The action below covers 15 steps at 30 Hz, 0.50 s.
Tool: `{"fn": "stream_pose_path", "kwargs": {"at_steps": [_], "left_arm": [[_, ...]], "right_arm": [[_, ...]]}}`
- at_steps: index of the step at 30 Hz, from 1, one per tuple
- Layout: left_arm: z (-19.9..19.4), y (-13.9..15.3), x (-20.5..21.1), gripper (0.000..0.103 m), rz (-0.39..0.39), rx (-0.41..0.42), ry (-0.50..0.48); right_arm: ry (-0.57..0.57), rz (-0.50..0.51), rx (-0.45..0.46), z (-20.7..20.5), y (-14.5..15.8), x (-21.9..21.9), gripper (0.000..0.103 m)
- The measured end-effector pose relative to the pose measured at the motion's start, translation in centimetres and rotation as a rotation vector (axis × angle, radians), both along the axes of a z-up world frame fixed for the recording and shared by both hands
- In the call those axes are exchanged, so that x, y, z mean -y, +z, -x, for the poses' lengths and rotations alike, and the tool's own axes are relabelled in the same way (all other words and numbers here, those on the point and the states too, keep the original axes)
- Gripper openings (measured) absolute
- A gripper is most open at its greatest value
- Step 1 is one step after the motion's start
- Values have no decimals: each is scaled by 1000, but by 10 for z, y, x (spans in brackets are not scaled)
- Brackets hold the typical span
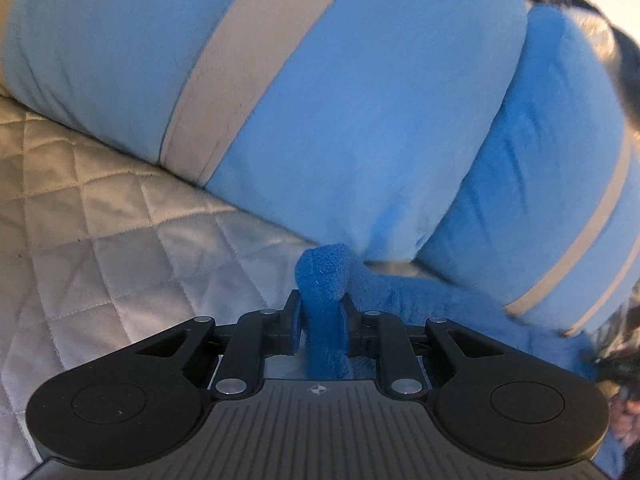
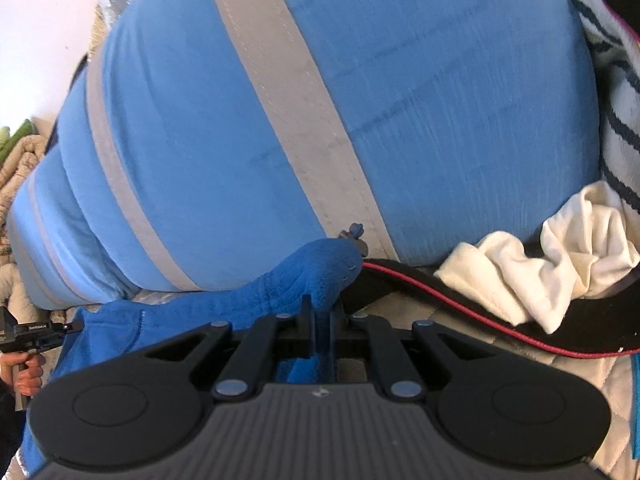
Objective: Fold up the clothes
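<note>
the blue garment point(image 1: 360, 100) runs past every edge; its far right side looks blurred

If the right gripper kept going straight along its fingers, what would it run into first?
The right gripper, shut on a bunch of the blue fleece garment, points at the garment's own body: most likely the grey stripe on the blue panel just beyond the pinched fold. Depth is hard to judge in this fisheye view.

Both wrist views looking forward and downward along the gripper fingers, very near the blue garment point(image 1: 360, 120), sharing its grey-striped fabric point(image 2: 296, 92) above the quilted bed point(image 1: 100, 220).
</note>
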<state>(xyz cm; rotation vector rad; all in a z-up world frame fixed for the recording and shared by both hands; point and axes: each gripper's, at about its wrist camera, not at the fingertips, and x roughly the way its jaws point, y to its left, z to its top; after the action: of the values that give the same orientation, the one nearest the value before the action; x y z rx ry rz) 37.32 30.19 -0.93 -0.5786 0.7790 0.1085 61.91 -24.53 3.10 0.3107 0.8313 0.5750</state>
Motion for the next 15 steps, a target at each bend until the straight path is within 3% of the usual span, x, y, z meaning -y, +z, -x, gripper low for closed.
{"fn": "stream_pose_path", "kwargs": {"at_steps": [5,8,10,12,14,15], "left_arm": [[-5,-15,2,23,4,-63,4],[-2,-19,-4,29,60,-61,19],[3,-19,-11,38,107,-58,48],[9,-15,-18,55,124,-55,102],[19,-8,-22,68,96,-56,166],[25,-5,-24,70,81,-60,192]], "right_arm": [[11,50,-11,-5,-11,-8,7],[21,88,-17,-3,-16,-12,11],[15,106,-23,-3,-16,-12,29],[-11,129,-25,-2,-15,-10,62],[-23,120,-24,3,-11,-4,79],[-18,121,-17,7,-8,-1,82]]}}
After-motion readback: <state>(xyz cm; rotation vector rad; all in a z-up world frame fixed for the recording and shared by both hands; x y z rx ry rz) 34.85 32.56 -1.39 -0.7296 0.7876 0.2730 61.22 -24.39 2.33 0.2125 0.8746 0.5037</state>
